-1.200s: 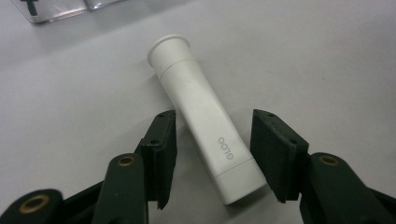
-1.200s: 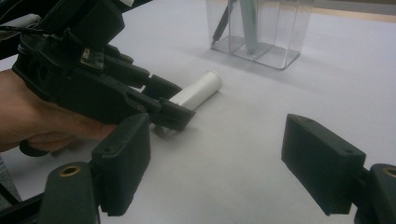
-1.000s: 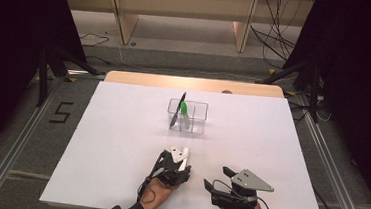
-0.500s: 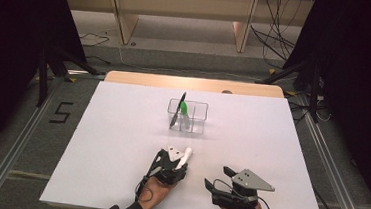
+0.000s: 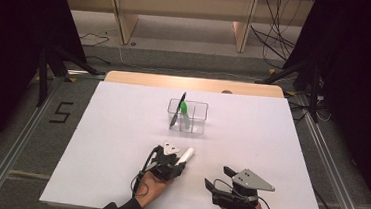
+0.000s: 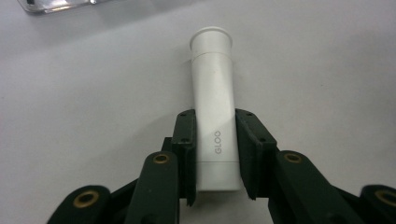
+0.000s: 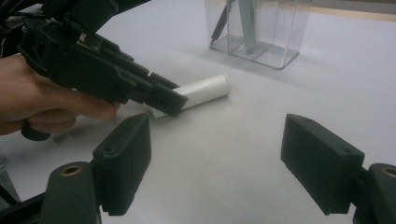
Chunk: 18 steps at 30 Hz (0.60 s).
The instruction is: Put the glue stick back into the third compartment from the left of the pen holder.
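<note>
A white glue stick marked GLOO lies on the white table, its cap end pointing away from me. My left gripper has just been closing its jaws, and the pads now press on both sides of the tube. From above, the glue stick pokes out of the left gripper toward the upper right. My right gripper rests near the front edge, open and holding nothing. The right gripper view looks between its own wide jaws at the glue stick and the left gripper.
A clear plastic organizer stands mid-table beyond the grippers, holding a black pen and a green-capped pen. In the right gripper view the organizer is at the top. White table surface surrounds both hands.
The left jaws have narrowed onto the white glue stick, which now angles more toward the upper right. The right gripper has stayed where it was.
</note>
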Each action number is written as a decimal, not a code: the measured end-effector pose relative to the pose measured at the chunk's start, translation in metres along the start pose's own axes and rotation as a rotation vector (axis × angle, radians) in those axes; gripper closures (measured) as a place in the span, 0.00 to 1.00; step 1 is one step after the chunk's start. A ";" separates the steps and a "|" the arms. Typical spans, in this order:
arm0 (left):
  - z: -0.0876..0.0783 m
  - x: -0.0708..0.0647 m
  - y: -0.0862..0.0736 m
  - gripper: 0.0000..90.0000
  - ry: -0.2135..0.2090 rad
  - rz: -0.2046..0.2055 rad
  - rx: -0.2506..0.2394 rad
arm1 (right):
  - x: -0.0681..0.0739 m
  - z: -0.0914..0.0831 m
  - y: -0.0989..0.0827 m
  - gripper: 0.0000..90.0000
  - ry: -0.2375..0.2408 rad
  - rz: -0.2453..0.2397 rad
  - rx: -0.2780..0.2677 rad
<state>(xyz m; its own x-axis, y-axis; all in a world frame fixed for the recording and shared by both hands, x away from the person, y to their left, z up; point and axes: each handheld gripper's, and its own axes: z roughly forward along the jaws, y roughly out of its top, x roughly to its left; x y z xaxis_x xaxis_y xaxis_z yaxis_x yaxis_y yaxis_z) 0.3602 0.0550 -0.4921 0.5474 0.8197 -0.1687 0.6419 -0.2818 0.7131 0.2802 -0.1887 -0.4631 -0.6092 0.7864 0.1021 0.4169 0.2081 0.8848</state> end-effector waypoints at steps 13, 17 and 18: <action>-0.020 0.011 0.011 0.79 -0.115 -0.048 -0.095 | -0.009 -0.001 0.001 0.28 0.031 0.082 -0.010; -0.024 0.009 0.012 0.79 -0.146 -0.038 -0.119 | -0.015 -0.001 0.001 0.28 0.085 0.169 -0.017; -0.026 0.009 0.012 0.79 -0.154 -0.034 -0.124 | -0.015 -0.001 0.001 0.28 0.085 0.169 -0.017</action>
<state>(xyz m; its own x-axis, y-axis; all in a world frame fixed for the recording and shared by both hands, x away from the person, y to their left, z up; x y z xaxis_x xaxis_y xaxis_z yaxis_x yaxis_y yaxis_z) 0.3594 0.0716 -0.4674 0.6081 0.7391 -0.2897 0.5957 -0.1836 0.7820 0.2886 -0.2008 -0.4633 -0.5868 0.7571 0.2872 0.5070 0.0669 0.8594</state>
